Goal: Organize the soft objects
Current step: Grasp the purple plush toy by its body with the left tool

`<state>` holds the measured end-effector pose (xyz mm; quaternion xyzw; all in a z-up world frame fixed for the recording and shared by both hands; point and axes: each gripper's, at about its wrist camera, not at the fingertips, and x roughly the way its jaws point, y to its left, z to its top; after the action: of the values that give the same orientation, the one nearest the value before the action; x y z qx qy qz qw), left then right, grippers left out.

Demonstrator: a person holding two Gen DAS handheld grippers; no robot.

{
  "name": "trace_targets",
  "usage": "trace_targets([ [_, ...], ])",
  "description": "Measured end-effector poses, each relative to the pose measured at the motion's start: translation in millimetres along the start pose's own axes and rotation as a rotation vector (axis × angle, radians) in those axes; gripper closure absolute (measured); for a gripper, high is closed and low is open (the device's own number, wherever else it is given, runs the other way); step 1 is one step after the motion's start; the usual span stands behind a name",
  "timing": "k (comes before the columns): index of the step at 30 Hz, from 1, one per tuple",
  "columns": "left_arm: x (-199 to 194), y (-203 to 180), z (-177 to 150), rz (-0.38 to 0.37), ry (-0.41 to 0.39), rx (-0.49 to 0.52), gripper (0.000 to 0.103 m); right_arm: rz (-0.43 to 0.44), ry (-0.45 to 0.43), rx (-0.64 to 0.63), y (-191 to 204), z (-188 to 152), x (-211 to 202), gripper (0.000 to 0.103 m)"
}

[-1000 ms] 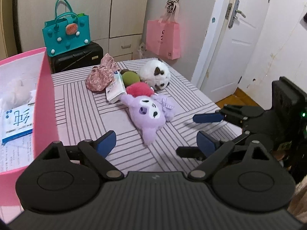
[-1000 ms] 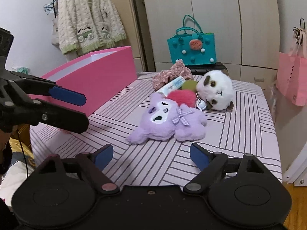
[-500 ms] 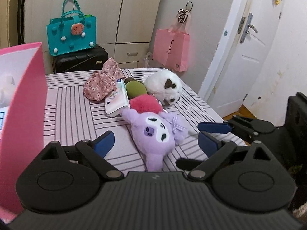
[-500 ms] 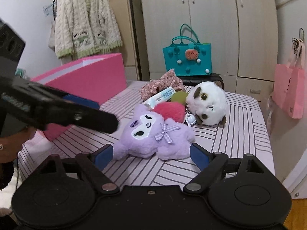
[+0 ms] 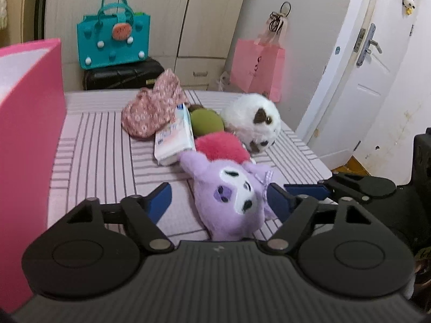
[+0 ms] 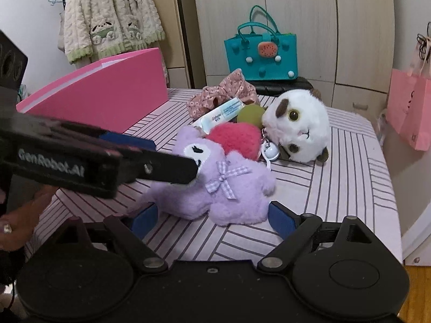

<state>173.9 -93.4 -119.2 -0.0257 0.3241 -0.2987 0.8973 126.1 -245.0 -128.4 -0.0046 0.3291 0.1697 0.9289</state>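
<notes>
Left wrist view: left tongs (image 5: 219, 197) spread wide, blue pads straddling the head of the purple plush bunny with gingham bow (image 5: 229, 196), not yet pinching; it lies on the pink striped surface (image 5: 102, 145), just in front of the red fuzzy pom-pom (image 5: 222, 146) and the white tissue pack (image 5: 173, 140). Pink box (image 5: 29, 123) stands at left, the likely drop spot. Advice: centre on the head and close until the fur compresses. Right wrist view: right tongs (image 6: 212, 216) also spread, empty, flanking the plush's body (image 6: 215, 185) low over the surface; the left tongs' finger crosses its face. The white round plush with brown patches (image 6: 299, 129) sits just behind, so lift straight up to avoid dragging the neighbours or the keychain bell (image 6: 270, 152).
</notes>
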Motion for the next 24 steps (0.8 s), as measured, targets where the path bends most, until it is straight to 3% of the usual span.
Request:
trace_targets([
  [5,9.2,6.8,-7.8,-0.054,0.034,-0.057,0.053,-0.024,-0.006,-0.031,5.9,-1.4,3.4,0.008],
  [15,8.9,2.4,-12.7,-0.049,0.023,-0.059,0.058,-0.024,-0.021,-0.04,12.6,-1.0,6.4,0.007],
  [24,-1.8,-8.2,-12.6,-0.007,0.016,-0.024,0.059,-0.009,-0.064,0.009,14.5,-7.3,-1.9,0.018],
])
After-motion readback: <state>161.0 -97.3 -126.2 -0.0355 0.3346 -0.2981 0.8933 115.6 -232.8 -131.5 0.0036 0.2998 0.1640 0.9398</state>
